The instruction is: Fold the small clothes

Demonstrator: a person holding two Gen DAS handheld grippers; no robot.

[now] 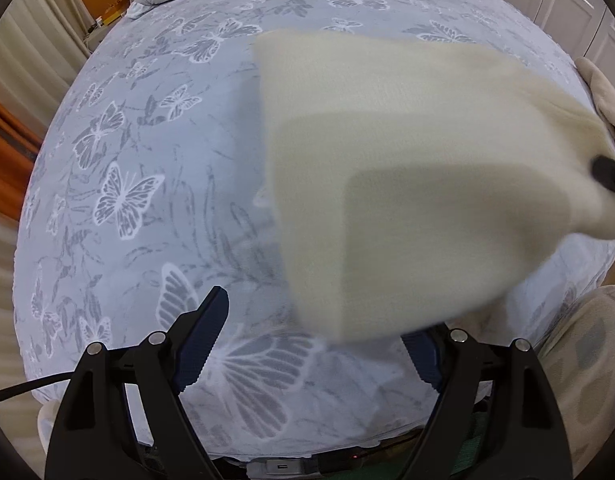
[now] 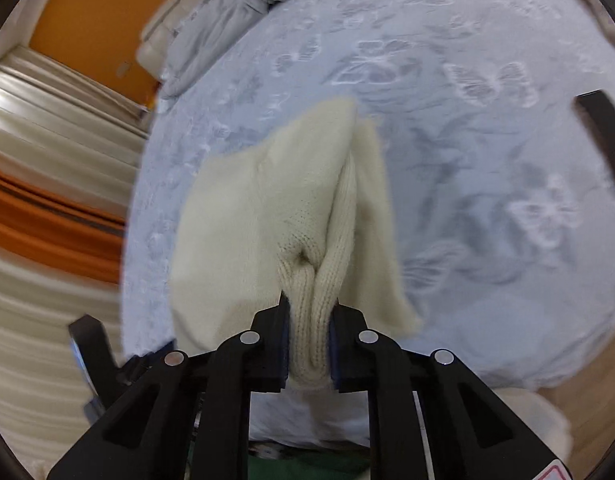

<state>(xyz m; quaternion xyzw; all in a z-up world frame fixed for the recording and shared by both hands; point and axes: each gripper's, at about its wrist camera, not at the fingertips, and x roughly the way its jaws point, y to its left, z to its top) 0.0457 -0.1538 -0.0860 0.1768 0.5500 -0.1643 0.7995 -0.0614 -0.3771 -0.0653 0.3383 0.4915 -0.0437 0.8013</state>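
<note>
The cream knitted garment [image 2: 275, 208] is pinched by the right gripper [image 2: 309, 320] above the butterfly-print bedspread [image 1: 147, 160], probably for spreading, while the left gripper [image 1: 311, 344] is left wide open.

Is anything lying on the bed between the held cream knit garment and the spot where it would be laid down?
Nothing visible does. The right tongs are shut on the cream knit garment, which hangs above bare stretches of the pale blue butterfly-print bedspread. The left tongs are open, beside the cloth. A crumpled grey blanket lies only at the far end.
</note>
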